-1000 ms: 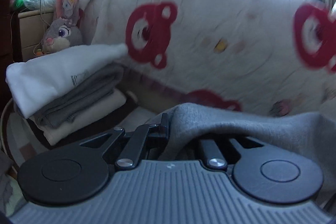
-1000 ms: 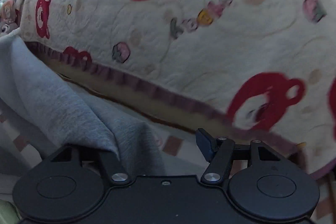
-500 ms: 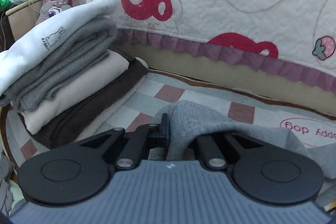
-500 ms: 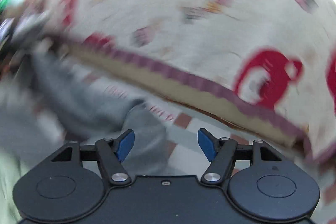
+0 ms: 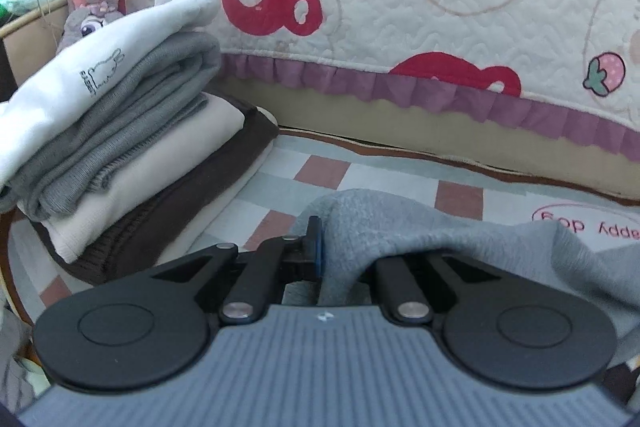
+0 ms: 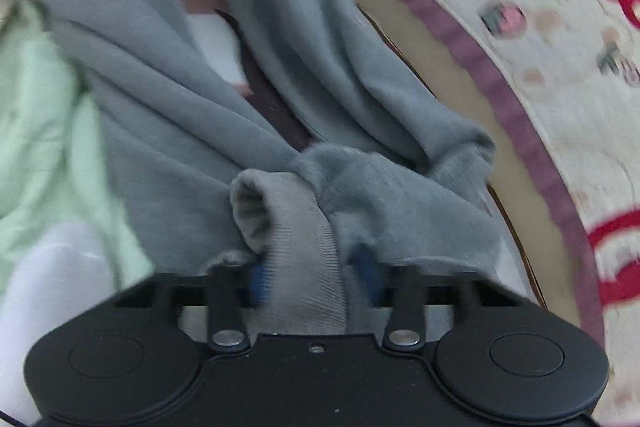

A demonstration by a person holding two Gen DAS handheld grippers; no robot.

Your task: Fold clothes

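Both claws pinch the grey garment [image 6: 168, 115]: the left claw [image 5: 340, 251] grips one edge, the right claw [image 6: 316, 279] its ribbed cuff [image 6: 304, 247], stretching it flat beside the folded stack [image 5: 120, 131], likely for folding.

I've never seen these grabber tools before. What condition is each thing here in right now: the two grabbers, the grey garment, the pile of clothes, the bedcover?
Left gripper: shut on the grey garment.
Right gripper: closed around the garment's ribbed cuff.
Grey garment: unfolded, bunched and creased.
Clothes stack: folded, piled neatly on the checked mat.
White top: folded, topmost on the stack.
Bear quilt: draped, hanging over the bed edge.
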